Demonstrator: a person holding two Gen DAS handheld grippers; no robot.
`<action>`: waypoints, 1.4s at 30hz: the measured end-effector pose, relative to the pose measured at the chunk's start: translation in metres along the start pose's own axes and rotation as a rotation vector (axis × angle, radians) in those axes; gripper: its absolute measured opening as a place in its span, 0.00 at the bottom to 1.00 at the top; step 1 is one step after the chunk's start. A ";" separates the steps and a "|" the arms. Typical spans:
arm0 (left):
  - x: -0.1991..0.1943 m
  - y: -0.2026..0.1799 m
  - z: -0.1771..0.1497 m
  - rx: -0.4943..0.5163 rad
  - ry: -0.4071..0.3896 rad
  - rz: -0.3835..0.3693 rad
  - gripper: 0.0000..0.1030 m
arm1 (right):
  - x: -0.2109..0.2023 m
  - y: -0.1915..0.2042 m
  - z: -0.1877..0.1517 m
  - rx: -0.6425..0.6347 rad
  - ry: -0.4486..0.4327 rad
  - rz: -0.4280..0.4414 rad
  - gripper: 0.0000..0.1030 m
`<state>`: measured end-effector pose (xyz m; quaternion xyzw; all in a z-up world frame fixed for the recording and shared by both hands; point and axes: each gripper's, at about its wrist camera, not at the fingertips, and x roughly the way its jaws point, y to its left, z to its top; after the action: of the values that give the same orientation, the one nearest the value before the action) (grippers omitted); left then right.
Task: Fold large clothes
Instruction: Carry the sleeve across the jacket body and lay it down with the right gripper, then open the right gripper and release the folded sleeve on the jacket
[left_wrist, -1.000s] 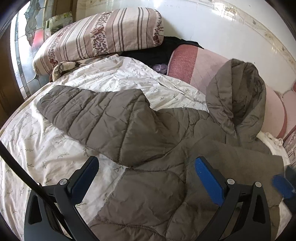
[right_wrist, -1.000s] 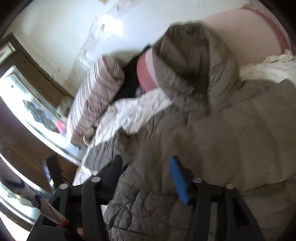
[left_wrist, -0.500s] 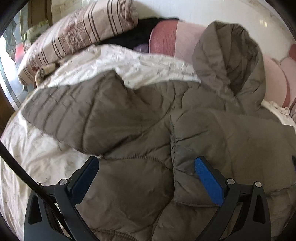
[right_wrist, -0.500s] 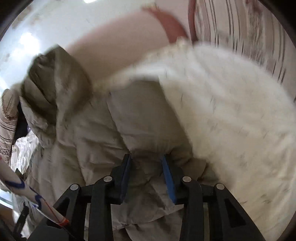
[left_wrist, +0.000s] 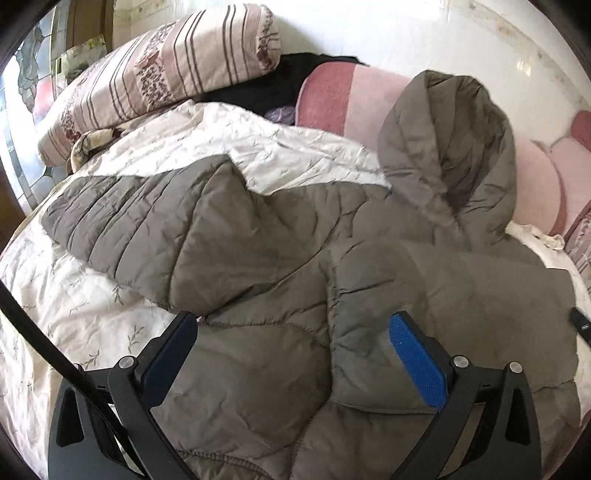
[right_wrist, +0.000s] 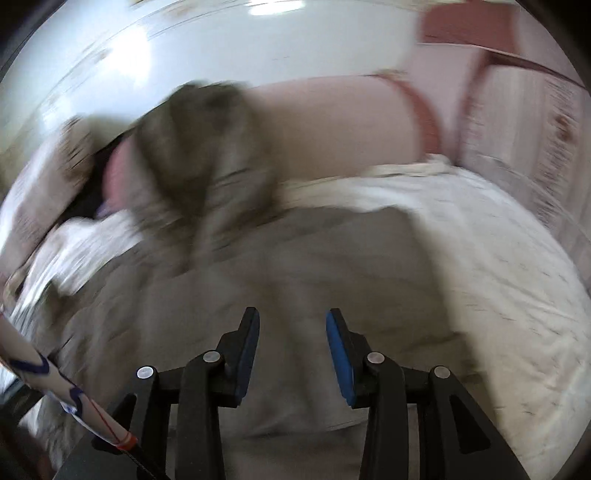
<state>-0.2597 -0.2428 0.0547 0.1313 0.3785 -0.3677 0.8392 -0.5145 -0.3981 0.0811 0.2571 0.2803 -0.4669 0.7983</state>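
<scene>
A grey-brown quilted puffer jacket (left_wrist: 295, 266) lay spread on the white floral bedspread. Its hood (left_wrist: 454, 158) stood propped against the pink cushion at the head. One sleeve (left_wrist: 140, 218) stretched out to the left, and the front panel lay folded over the middle.

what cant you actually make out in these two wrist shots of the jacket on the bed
- Right wrist view: motion blur smears the jacket, so its hood and quilting are unreadable.
- Left wrist view: the jacket's hem is cut off by the bottom edge and hidden behind the left gripper.
- Left wrist view: a small dark object at the right edge is cut off, too small to identify.
- Black item behind the striped pillow: mostly hidden.
</scene>
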 end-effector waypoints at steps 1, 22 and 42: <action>0.000 -0.003 0.000 0.012 0.003 -0.008 1.00 | 0.001 0.012 -0.004 -0.026 0.011 0.025 0.40; 0.027 -0.020 -0.016 0.107 0.112 0.035 1.00 | 0.046 0.056 -0.042 -0.217 0.141 -0.023 0.76; 0.027 -0.019 -0.015 0.099 0.119 0.022 1.00 | 0.009 0.072 -0.031 -0.238 0.015 0.036 0.51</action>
<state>-0.2695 -0.2619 0.0260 0.1986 0.4078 -0.3682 0.8116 -0.4534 -0.3513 0.0634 0.1690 0.3352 -0.4137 0.8294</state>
